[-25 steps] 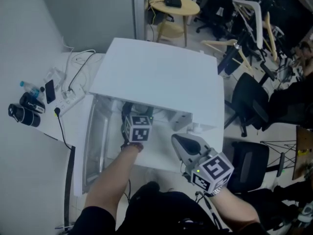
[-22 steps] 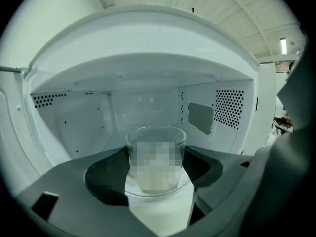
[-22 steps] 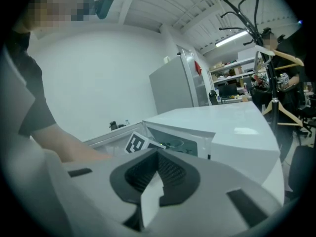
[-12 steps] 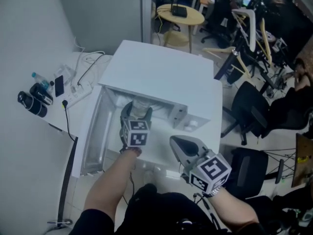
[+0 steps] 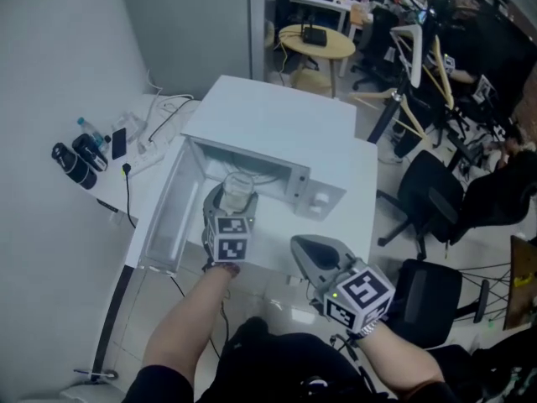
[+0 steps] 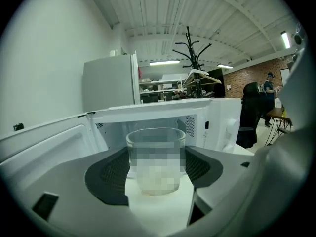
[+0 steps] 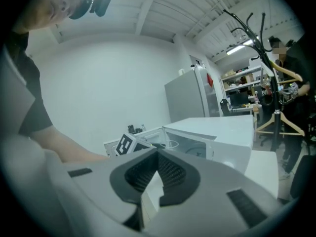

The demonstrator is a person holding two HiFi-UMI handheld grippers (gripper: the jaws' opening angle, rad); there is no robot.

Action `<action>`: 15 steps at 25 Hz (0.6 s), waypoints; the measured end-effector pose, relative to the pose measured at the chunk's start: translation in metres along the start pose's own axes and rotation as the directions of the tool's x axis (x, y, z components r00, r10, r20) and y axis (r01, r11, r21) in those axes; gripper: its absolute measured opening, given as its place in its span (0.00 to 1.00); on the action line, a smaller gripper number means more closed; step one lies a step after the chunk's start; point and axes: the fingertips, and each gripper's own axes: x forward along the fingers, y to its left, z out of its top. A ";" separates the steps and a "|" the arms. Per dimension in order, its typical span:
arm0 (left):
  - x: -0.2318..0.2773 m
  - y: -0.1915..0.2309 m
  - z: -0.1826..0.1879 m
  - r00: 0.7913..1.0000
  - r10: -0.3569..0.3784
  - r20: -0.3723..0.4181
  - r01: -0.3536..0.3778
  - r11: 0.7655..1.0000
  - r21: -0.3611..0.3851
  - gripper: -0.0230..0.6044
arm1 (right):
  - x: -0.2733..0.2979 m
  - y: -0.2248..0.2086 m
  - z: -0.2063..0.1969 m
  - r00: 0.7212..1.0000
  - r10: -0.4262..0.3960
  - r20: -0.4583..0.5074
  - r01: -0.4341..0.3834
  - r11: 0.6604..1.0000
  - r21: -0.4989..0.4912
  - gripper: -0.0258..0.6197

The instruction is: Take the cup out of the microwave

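The only print in sight is the black-and-white square patterns on the marker cubes, one on the left gripper (image 6: 155, 171) at (image 5: 228, 242) and one on the right gripper (image 7: 157, 174) at (image 5: 357, 295); any lettering on the white box-shaped microwave (image 5: 281, 133) is too small to read. The clear glass tumbler-shaped cup (image 6: 156, 149) stands upright, clamped between the left gripper's dark ribbed pads (image 6: 111, 174), which press on both of its sides. It sits just in front of the microwave's open mouth, with the white door (image 5: 166, 218) swung wide to the left. Whether its base touches the white table (image 5: 362, 187) cannot be told. A second ago the left gripper reached under the microwave's top and the cup was hidden. Half a second ago the cup showed at the mouth, and now it is nearer and clear of the cavity. The right gripper, closed on nothing with its tips meeting, has hardly moved and hangs near and to the right, well apart from the cup.
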 end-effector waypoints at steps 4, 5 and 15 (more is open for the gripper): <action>-0.032 -0.012 0.005 1.000 0.017 0.013 -0.016 1.000 -0.022 0.56 | -0.024 0.012 0.000 1.000 0.019 0.018 -0.019 1.000 -0.007 0.06; -0.039 -0.015 0.008 0.999 0.022 0.023 -0.021 0.999 -0.023 0.56 | -0.030 0.015 0.000 0.999 0.024 0.023 -0.024 1.000 -0.009 0.06; -0.118 -0.048 0.032 0.993 0.067 0.100 -0.065 0.998 -0.025 0.56 | -0.088 0.043 -0.009 0.995 0.080 0.058 -0.078 0.996 -0.037 0.06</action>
